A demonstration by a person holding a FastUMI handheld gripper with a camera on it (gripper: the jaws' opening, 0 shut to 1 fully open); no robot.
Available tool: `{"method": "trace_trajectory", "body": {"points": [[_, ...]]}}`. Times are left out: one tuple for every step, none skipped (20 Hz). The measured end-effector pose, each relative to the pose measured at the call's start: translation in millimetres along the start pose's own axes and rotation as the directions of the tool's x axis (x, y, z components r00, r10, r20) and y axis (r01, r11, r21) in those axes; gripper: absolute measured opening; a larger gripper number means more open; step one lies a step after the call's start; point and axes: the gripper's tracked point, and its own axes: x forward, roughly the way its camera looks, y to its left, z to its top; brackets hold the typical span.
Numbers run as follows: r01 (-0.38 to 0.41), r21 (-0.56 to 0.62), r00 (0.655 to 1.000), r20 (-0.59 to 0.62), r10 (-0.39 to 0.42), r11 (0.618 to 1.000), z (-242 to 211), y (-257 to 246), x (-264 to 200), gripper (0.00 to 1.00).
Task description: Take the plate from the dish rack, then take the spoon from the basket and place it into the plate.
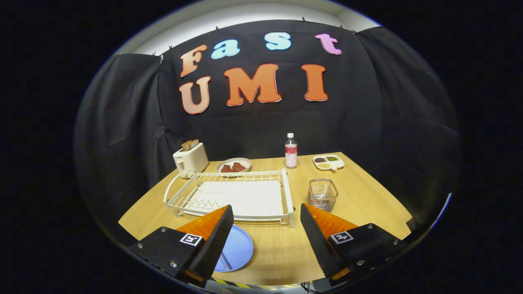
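dish rack (233, 196) left of basket (322, 194) | plate (239, 249) before rack | toaster (190, 158) behind

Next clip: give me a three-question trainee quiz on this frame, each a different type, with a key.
1. True or false: the blue plate stands in the dish rack.
2. Multiple choice: the wire basket is nearest to
A. the toaster
B. the gripper's right finger
C. the plate of meat
3. Fill in: the gripper's fingers are ____ with nothing between them.

Key
1. False: the plate lies flat on the table, in front of the rack, partly behind the left finger.
2. B
3. open
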Motion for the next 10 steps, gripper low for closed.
{"method": "trace_trajectory", "body": {"points": [[0.016, 0.006, 1.0, 0.015, -0.016, 1.0, 12, -11, -1, 0.98], [0.032, 0.01, 0.999, 0.031, -0.033, 0.999, 25, -22, -3, 0.98], [0.052, 0.014, 0.998, 0.04, -0.052, 0.999, 36, -34, -3, 0.98], [0.069, 0.015, 0.996, 0.048, -0.07, 0.997, 46, -46, -5, 0.98], [0.095, 0.018, 0.994, 0.053, -0.096, 0.995, 53, -60, -6, 0.98], [0.115, 0.022, 0.991, 0.061, -0.116, 0.993, 62, -72, -6, 0.98], [0.125, 0.027, 0.989, 0.071, -0.127, 0.992, 70, -79, -7, 0.98], [0.137, 0.034, 0.987, 0.082, -0.139, 0.99, 77, -89, -9, 0.98], [0.15, 0.04, 0.984, 0.092, -0.153, 0.988, 82, -99, -10, 0.98], [0.164, 0.044, 0.981, 0.1, -0.167, 0.986, 86, -107, -11, 0.98]]}}
